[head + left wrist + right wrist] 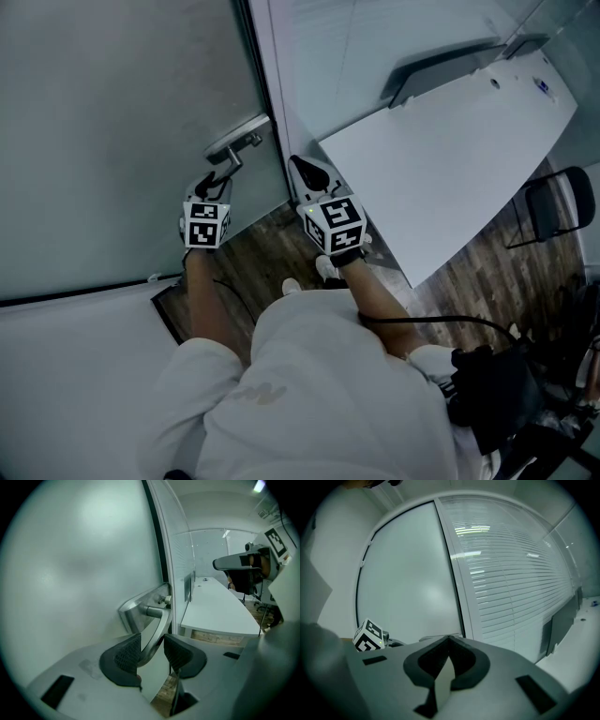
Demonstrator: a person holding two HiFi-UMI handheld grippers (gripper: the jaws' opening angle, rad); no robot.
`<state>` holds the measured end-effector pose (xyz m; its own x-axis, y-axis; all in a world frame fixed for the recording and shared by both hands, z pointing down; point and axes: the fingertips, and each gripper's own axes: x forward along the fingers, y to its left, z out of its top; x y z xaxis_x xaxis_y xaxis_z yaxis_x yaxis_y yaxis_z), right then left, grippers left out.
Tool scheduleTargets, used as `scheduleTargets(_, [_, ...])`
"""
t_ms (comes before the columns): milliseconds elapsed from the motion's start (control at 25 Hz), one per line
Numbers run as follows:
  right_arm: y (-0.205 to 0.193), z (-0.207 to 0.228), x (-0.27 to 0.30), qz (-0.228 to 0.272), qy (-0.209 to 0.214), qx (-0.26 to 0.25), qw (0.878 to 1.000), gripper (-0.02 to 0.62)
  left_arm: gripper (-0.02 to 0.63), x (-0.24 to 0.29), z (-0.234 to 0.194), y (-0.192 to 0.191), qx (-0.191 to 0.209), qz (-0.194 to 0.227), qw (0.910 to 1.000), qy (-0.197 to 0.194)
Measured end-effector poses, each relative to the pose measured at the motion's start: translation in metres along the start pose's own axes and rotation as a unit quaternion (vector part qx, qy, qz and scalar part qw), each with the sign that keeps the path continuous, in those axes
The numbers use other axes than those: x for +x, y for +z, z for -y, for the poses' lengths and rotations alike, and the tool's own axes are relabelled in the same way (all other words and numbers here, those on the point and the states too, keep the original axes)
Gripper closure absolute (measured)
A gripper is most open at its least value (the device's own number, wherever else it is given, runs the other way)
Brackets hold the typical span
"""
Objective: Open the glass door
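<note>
- Left gripper (217, 178) (152, 651): its jaws pinch the lever of the handle (239, 142) (157, 625), one ribbed pad on each side of the lever.
- Handle: metal, on a plate at the door's right edge; upper middle of the head view, centre of the left gripper view.
- Door (112, 122) (79, 564) (408, 573): frosted glass filling the left half of the head view; its dark edge lies against the frame.
- Right gripper (305, 169) (449, 641): jaws pressed together at the tips with nothing between them, just right of the door edge and near the left gripper, aimed at the frame.
- Glass panel (511, 573) with blinds: right of the frame.
- White table (450, 159) (220, 609): upper right of the head view, close to that panel.
- Black chair (558, 206): right edge, beside the table.
- Wood floor (262, 253): below both grippers.
- Person's white shirt (309, 394): bottom centre of the head view.
</note>
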<state>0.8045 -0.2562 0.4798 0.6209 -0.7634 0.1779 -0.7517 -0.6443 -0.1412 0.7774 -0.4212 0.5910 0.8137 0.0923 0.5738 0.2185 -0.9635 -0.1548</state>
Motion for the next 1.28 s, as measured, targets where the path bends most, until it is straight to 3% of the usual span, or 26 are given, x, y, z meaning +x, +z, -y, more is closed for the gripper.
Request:
scheduleTargets(200, [0.0, 0.0, -0.01, 0.002, -0.008, 0.001, 1.0, 0.595, 0.459, 0.003, 0.005, -0.005, -0.038, 0.019, 0.9989, -0.019])
scheduleTargets(640, [-0.003, -0.003, -0.032, 0.002, -0.026, -0.002, 1.0, 0.595, 0.459, -0.008, 0.02, -0.008, -0.014, 0.011, 0.9997, -0.019])
scheduleTargets(1280, [-0.032, -0.042, -0.076, -0.015, -0.048, -0.007, 0.999, 0.595, 0.459, -0.03, 0.047, -0.014, 0.075, 0.001, 0.9972, -0.001])
